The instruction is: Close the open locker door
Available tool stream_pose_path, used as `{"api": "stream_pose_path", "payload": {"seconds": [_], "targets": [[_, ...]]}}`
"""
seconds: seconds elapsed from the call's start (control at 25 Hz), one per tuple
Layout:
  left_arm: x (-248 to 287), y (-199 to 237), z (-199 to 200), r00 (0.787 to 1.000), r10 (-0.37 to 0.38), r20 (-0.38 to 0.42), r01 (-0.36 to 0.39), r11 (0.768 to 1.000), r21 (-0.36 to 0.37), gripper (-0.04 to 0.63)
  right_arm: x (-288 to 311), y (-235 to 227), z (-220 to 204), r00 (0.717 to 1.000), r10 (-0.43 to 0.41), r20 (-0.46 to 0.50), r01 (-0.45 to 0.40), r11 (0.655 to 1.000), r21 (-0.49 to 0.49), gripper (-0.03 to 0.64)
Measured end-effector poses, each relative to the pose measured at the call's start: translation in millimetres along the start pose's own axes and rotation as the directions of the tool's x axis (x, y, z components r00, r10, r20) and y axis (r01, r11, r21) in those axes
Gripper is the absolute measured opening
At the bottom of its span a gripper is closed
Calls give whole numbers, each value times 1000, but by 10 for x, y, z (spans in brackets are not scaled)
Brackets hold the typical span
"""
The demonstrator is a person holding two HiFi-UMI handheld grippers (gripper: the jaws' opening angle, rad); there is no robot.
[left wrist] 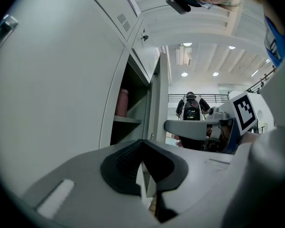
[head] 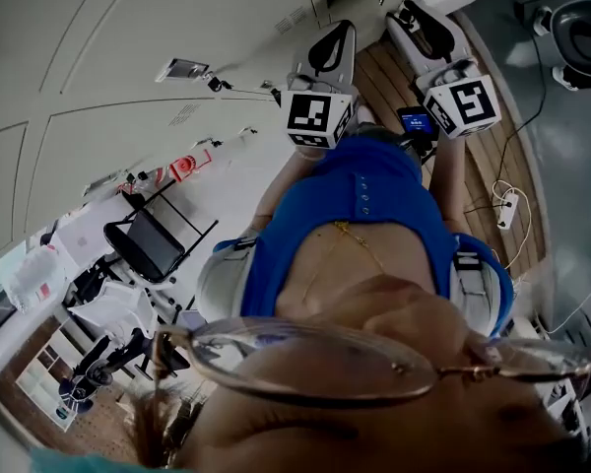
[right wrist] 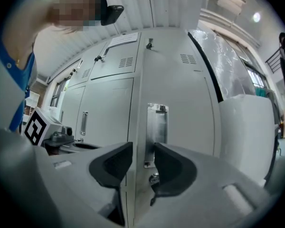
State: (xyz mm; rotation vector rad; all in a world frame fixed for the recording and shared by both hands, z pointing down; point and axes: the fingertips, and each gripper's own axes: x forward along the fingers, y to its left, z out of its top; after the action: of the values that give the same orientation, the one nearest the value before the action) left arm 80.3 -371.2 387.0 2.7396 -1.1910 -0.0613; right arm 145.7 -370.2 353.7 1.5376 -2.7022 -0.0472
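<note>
Left gripper (left wrist: 145,177): the jaws are drawn together on a thin pale panel edge. We read that edge as the lower run of the open locker door (left wrist: 160,99), which stands edge-on at 12 o'clock, straight above the pads.
Open locker door: it swings well out from the locker bank (left wrist: 52,89). The open compartment (left wrist: 133,103) shows at the door's 9 o'clock side.
Compartment contents: a pink bottle (left wrist: 123,102) stands upright on a shelf (left wrist: 127,119).
Right gripper (right wrist: 143,163): the jaws stand apart and the pads press on nothing.
Gap of right jaws: at 12 o'clock, beyond the pads, we see a pale door front (right wrist: 180,108) with a metal handle plate (right wrist: 157,127) and a small lock (right wrist: 154,177) just under it. We cannot tell whether this front belongs to the open door.
Right gripper view, 3 o'clock: a white block wrapped in clear plastic (right wrist: 247,127) sits beside the lockers.
Right gripper view, 9 o'clock: the left gripper's marker cube (right wrist: 35,127) shows.
Head view: both grippers sit at 12 to 1 o'clock. The left one is against the locker fronts, and the right one is over a wooden floor strip (head: 389,77).
Head view, 8 o'clock: a black chair (head: 148,244) stands well apart from both grippers.
Left gripper view, background: a person in black (left wrist: 190,109) stands far off, at 1 o'clock of the jaws.
</note>
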Motion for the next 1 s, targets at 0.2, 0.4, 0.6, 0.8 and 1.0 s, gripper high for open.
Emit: {"api": "stream_pose_path", "payload": {"seconds": [0.2, 0.4, 0.6, 0.8, 1.0], "targets": [[75, 29, -12, 999, 45, -3, -45, 999, 8, 0, 85, -40, -32, 998, 70, -1, -70, 998, -7, 126], [88, 74, -16, 996, 85, -7, -85, 996, 14, 0, 131, -26, 0, 993, 121, 17, -121, 993, -2, 121], [61, 157, -5, 992, 129, 0, -129, 991, 17, 0, 216, -4, -2, 988, 156, 23, -156, 988, 9, 117], [-23, 263, -9, 984, 179, 4, -179, 984, 13, 0, 334, 19, -33, 981, 190, 45, -192, 981, 33, 112], [-109, 354, -10, 976, 219, 8, -219, 976, 8, 0, 472, 54, -24, 973, 224, 58, -227, 973, 45, 110]]}}
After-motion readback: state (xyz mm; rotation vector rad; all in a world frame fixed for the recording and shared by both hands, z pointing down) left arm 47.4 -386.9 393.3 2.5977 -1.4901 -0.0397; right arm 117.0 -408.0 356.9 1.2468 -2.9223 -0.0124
